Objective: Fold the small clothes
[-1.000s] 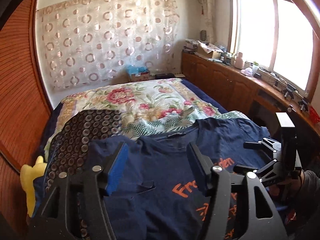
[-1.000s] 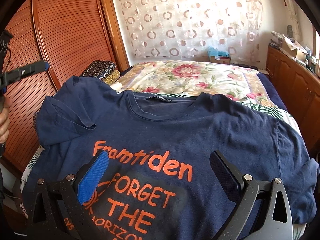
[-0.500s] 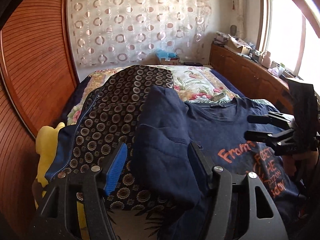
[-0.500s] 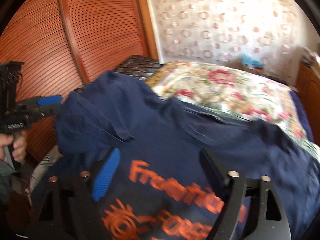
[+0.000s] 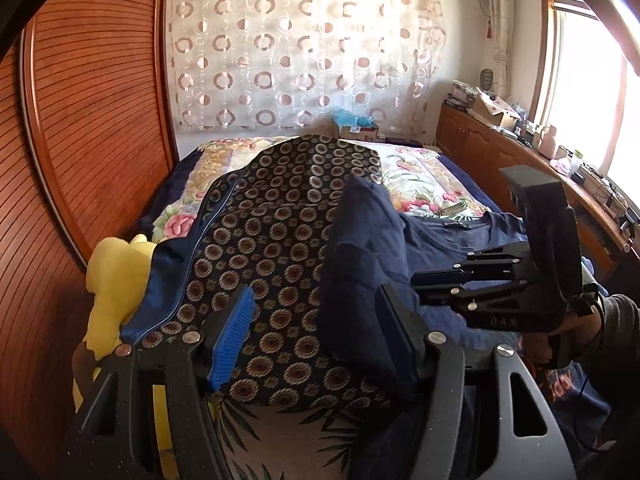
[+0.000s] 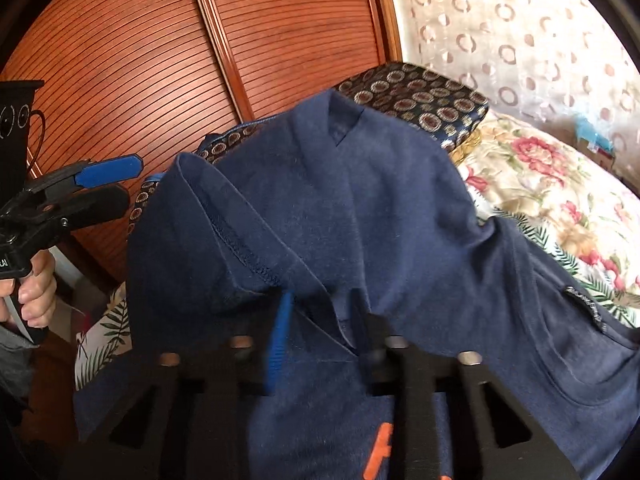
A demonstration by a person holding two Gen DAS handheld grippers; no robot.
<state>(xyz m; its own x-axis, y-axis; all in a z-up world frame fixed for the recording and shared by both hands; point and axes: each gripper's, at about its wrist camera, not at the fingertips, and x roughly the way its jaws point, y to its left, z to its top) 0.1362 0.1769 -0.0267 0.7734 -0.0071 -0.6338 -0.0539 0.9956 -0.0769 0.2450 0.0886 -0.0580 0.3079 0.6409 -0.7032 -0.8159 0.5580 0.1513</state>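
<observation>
A navy T-shirt (image 6: 380,208) with orange print lies on the bed, its left sleeve (image 5: 360,264) bunched up over a dark patterned cushion. My left gripper (image 5: 316,332) is open, with the sleeve edge by its right finger. My right gripper (image 6: 320,316) has its jaws partly closed around a fold of the shirt near the sleeve seam; the image is blurred there. It also shows in the left wrist view (image 5: 448,276), low over the shirt. The left gripper shows in the right wrist view (image 6: 108,184), to the left of the sleeve.
A dark cushion with round patterns (image 5: 280,240) lies on a floral quilt (image 5: 424,176). A yellow plush toy (image 5: 112,280) sits at the bed's left edge. A slatted wooden wardrobe (image 6: 160,60) stands on the left. A cluttered wooden sideboard (image 5: 520,148) runs under the window.
Both grippers have swung left toward the shirt's left sleeve. The right gripper has dropped onto the shirt and narrowed its jaws from wide open. The left gripper stays open.
</observation>
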